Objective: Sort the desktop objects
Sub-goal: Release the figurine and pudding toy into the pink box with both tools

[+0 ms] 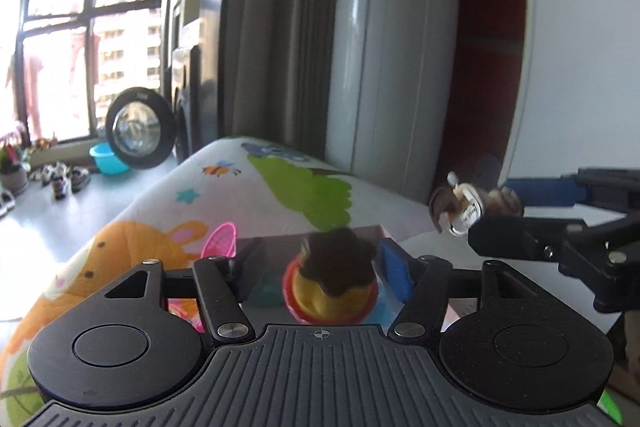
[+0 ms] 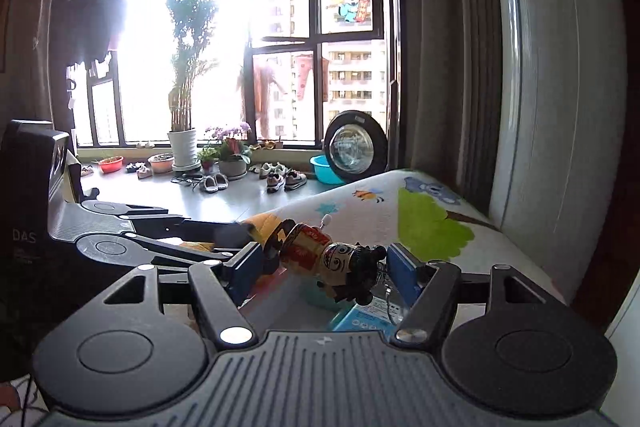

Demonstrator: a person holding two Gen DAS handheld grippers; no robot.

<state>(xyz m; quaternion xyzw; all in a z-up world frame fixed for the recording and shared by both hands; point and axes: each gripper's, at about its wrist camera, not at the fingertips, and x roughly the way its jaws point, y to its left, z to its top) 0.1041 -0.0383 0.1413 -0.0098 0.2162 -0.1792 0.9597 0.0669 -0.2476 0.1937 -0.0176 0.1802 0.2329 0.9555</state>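
Note:
My left gripper [image 1: 320, 263] is shut on a toy cupcake [image 1: 332, 279] with a pink cup, yellow body and dark brown top, held above the cartoon-print cloth. My right gripper [image 2: 324, 267] is shut on a small doll figure [image 2: 328, 259] in a red and gold dress with black hair, lying sideways between the blue pads. The doll also shows in the left wrist view [image 1: 464, 207], held by the right gripper [image 1: 492, 215] to the right and a little farther off. The left gripper shows at the left of the right wrist view [image 2: 224, 227].
A pink mesh toy [image 1: 220, 243] lies on the cloth [image 1: 280, 195] by my left finger. A pinkish box edge [image 1: 360, 229] and a blue card [image 2: 364, 315] lie below the grippers. Curtains and a white panel stand behind; window, plants, shoes and a washing machine door are at the left.

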